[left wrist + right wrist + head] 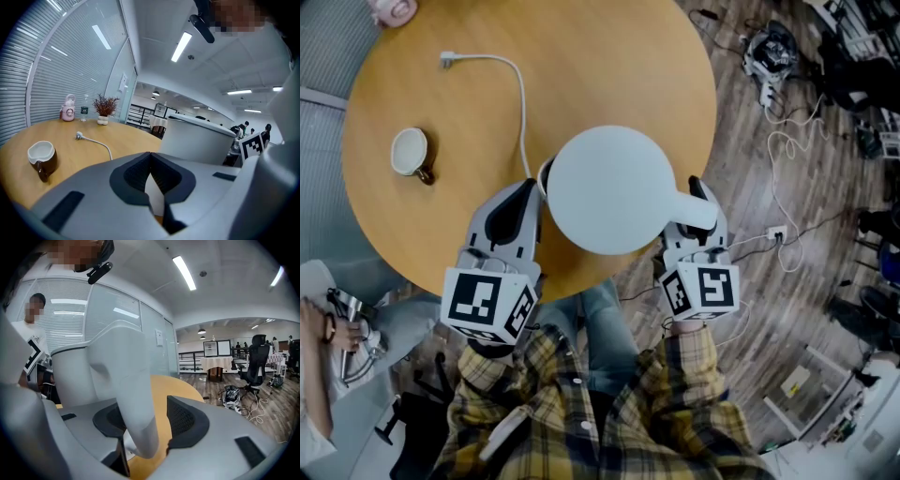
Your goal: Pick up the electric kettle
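The white electric kettle (609, 187) stands near the front edge of the round wooden table (609, 66), seen from above; its foot is hidden. Its handle (694, 212) points right. My right gripper (698, 202) is open around that handle (133, 394): the left pad touches it, and a thin gap shows at the right pad (185, 416). My left gripper (530, 192) rests beside the kettle's left side with its jaws shut on nothing. In the left gripper view the kettle body (197, 140) rises to the right of that gripper (150, 157).
A white cord (521, 103) with a loose plug (447, 59) runs from the kettle across the table. A brown mug (412, 153) sits at the left. A pink item (394, 9) lies at the far edge. Cables (783, 141) litter the floor; a person (319, 356) sits lower left.
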### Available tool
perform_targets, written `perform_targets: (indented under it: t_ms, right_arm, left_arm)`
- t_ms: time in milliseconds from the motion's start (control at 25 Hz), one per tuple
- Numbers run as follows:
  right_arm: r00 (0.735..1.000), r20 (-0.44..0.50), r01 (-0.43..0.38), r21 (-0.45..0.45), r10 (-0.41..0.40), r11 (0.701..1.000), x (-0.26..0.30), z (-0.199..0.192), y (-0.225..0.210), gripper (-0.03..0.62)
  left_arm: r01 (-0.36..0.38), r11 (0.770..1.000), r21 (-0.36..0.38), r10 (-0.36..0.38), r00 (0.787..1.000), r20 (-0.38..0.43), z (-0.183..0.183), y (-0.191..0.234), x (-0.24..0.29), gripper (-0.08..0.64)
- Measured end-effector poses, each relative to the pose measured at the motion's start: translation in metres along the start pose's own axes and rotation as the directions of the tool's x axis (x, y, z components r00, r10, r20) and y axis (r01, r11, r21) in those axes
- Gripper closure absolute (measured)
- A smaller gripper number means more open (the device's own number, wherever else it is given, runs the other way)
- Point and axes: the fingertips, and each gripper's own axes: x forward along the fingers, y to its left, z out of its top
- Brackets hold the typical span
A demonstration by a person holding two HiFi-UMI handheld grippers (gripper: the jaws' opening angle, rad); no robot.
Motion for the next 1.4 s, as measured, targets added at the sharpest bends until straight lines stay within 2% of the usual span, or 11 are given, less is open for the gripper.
perform_targets:
  t_ms: [200, 480, 640, 960, 1400]
  right_arm:
    - [1.000, 0.015, -0.002, -0.025, 0.003, 1.000, 0.007, 0.008, 0.002, 0.373]
    - [0.999, 0.026, -0.018, -0.049, 0.020, 0.999, 0.012, 0.010, 0.016, 0.458]
    - [1.000, 0.031, 0.001, -0.065, 0.001, 0.998, 0.013, 0.012, 0.015, 0.515]
    - [1.000, 0.018, 0.013, -0.091, -0.011, 0.996, 0.015, 0.010, 0.011, 0.532]
    - [0.998, 0.036, 0.056, -0.039, -0.055, 0.998, 0.014, 0.012, 0.004, 0.535]
  left_arm:
    - [-0.007, 1.000, -0.006, 0.007, 1.000, -0.004, 0.002, 0.003, 0.000, 0.557]
    - [-0.016, 1.000, -0.012, 0.016, 1.000, 0.002, 0.002, 0.011, -0.007, 0.557]
    - [-0.023, 1.000, -0.010, 0.023, 1.000, 0.005, 0.005, 0.012, -0.005, 0.557]
    - [-0.030, 1.000, -0.010, 0.030, 0.999, 0.021, 0.011, 0.011, -0.004, 0.557]
    - [-0.051, 0.999, -0.007, 0.051, 0.998, 0.045, 0.021, 0.012, -0.015, 0.557]
